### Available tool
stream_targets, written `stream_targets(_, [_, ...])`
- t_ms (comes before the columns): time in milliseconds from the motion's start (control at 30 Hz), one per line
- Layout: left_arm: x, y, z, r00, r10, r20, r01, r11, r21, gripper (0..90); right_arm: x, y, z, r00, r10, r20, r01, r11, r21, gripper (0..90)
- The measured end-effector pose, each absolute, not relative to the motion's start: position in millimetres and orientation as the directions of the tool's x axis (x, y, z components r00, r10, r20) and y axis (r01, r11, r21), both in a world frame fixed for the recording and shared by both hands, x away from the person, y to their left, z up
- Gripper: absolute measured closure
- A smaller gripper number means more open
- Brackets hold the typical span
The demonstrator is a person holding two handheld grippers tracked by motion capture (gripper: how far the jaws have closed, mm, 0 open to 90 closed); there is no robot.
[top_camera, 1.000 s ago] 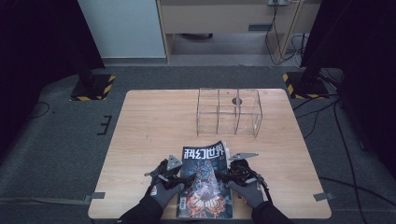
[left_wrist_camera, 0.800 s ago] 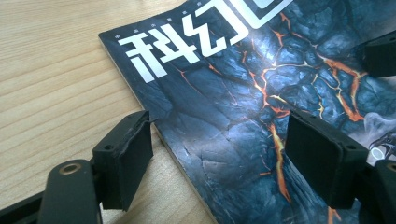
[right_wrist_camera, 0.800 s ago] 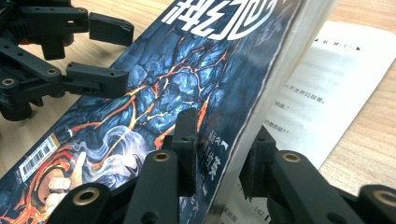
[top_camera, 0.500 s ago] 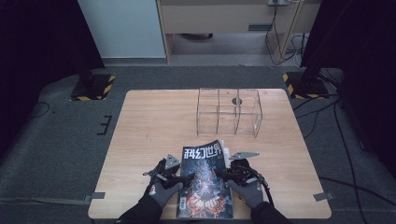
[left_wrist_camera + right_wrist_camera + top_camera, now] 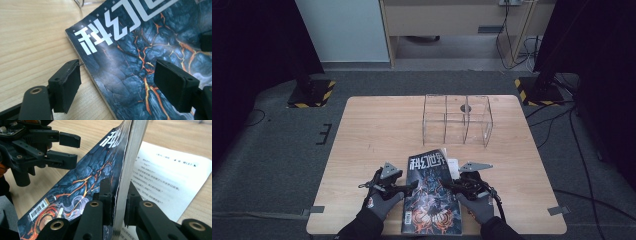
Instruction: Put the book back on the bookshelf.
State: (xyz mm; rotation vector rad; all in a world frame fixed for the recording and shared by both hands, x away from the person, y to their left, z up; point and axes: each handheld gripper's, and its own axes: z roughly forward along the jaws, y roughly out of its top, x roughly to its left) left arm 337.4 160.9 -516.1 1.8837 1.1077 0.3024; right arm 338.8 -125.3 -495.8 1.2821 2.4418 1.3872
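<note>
A magazine (image 5: 432,192) with a dark blue lava cover and white title lies at the table's near edge between both hands. My right gripper (image 5: 120,206) is shut on its right edge; its jaws have just been closing on the cover and a thick stack of pages (image 5: 130,165), which stands tilted up. A white printed page (image 5: 170,177) lies flat beneath. My left gripper (image 5: 120,87) is open, its two jaws straddling the spine edge of the magazine (image 5: 140,55) without pressing it. From above, the left gripper (image 5: 408,187) and right gripper (image 5: 451,185) flank the cover.
A clear plastic organiser (image 5: 457,120) with three compartments stands at the back of the wooden table (image 5: 377,135), beyond the magazine. Black stands with striped bases (image 5: 312,92) sit on the floor at both far corners. Gloved hands (image 5: 379,207) enter over the near edge.
The cover's right edge has drawn slightly leftward as that side tips up in the right gripper. Both hands have stayed almost where they were.
</note>
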Motion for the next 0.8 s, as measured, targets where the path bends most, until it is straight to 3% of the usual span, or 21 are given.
stream_targets(800, [334, 162, -507, 0.581, 0.752, -0.312, 0.569, -0.1, 0.816, 18.9, 321, -134, -453, -0.743, 0.624, 0.239, 0.47, 0.233, 0.851, 83.7])
